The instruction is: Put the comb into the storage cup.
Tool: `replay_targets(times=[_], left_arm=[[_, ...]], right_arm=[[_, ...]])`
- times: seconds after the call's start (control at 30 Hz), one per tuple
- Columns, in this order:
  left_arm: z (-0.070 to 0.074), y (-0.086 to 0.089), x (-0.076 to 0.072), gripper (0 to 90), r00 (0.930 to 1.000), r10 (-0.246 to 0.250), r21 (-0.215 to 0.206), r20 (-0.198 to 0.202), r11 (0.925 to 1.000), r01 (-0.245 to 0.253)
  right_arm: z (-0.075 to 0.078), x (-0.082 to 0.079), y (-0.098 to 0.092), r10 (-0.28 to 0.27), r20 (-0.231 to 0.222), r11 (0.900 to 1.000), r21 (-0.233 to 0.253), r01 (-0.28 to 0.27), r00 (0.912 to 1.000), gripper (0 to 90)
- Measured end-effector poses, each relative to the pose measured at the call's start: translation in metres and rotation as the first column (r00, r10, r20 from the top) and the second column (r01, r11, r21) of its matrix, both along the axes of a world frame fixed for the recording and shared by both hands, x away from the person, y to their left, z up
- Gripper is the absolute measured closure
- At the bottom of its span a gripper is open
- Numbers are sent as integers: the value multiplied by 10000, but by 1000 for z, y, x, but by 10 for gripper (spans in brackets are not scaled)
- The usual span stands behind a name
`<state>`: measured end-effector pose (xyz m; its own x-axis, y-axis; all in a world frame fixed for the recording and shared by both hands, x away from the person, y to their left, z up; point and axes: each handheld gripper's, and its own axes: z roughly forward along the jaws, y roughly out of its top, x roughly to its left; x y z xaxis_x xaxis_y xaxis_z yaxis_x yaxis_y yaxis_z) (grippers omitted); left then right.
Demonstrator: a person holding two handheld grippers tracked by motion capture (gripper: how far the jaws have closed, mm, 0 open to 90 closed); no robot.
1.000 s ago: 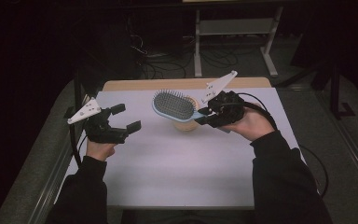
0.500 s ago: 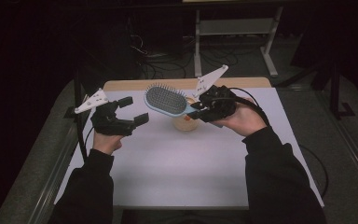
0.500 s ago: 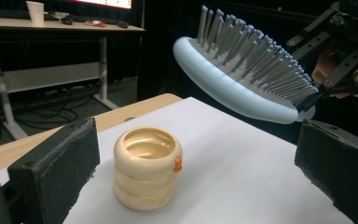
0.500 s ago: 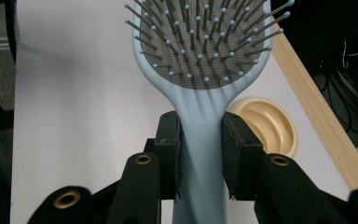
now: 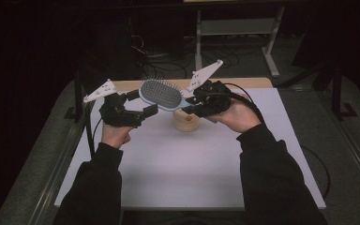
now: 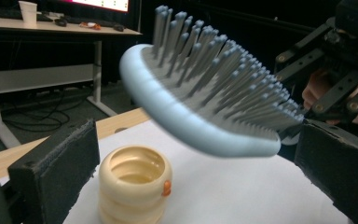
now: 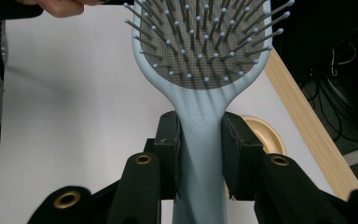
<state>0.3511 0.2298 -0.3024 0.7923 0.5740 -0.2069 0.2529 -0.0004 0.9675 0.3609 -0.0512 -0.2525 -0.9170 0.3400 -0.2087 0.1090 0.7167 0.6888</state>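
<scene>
Hairbrush (image 5: 161, 94) is lifted, its handle clamped in my right gripper (image 7: 199, 140); left gripper (image 5: 143, 103) gapes wide beside the head, handover not yet done, cup (image 5: 187, 122) below

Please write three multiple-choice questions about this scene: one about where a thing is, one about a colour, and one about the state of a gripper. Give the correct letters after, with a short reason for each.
1. Where is the cream ribbed cup?
A. On the white table, below the hairbrush
B. Inside the left gripper
C. On the floor

2. What colour is the body of the hairbrush?
A. Red
B. Pale blue
C. Green

3. How does the right gripper stand?
A. Open, apart from the brush
B. Shut on the cup
C. Shut on the brush handle

Answers:
1 A: the left gripper view shows the cup standing on the table under the raised brush head.
2 B: both gripper views show a pale blue frame with grey bristles.
3 C: the right gripper view shows both pads pressed on the handle, while the left gripper is open beside the brush head.
</scene>
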Motion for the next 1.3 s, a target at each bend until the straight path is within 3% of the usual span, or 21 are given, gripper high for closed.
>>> replay_targets(times=[0.17, 0.43, 0.77, 0.93, 1.07, 1.17, 1.3], left_arm=[[6, -9, 6, 1, 9997, 193, -83, -124, 9998, -194], [12, -14, 14, 25, 9981, 381, -940, -480, 9947, -425], [18, -24, 16, 68, 9986, 140, -1172, -516, 9929, -200], [19, -17, 20, 204, 9955, 317, -2012, -891, 9783, -492], [18, -17, 23, 272, 9914, 533, -2095, -1193, 9747, -776], [17, -17, 25, 305, 9902, 362, -2251, -1349, 9721, -662], [17, -15, 27, 374, 9887, 9, -2691, -1500, 9622, -418]], right_arm=[[0, 2, 1, -33, 31, 9998, 202, 32, 10000, 686], [-1, 6, 0, -211, 157, 9992, 352, 205, 9997, 686], [-1, 7, 5, -254, 292, 9984, 520, 239, 9993, 687], [0, 7, 5, -397, 441, 9973, 629, 369, 9982, 686], [-1, 9, 7, -497, 528, 9967, 660, 461, 9974, 686], [-3, 10, 10, -575, 581, 9965, 639, 538, 9967, 686], [-4, 10, 12, -638, 632, 9962, 638, 598, 9960, 687]])
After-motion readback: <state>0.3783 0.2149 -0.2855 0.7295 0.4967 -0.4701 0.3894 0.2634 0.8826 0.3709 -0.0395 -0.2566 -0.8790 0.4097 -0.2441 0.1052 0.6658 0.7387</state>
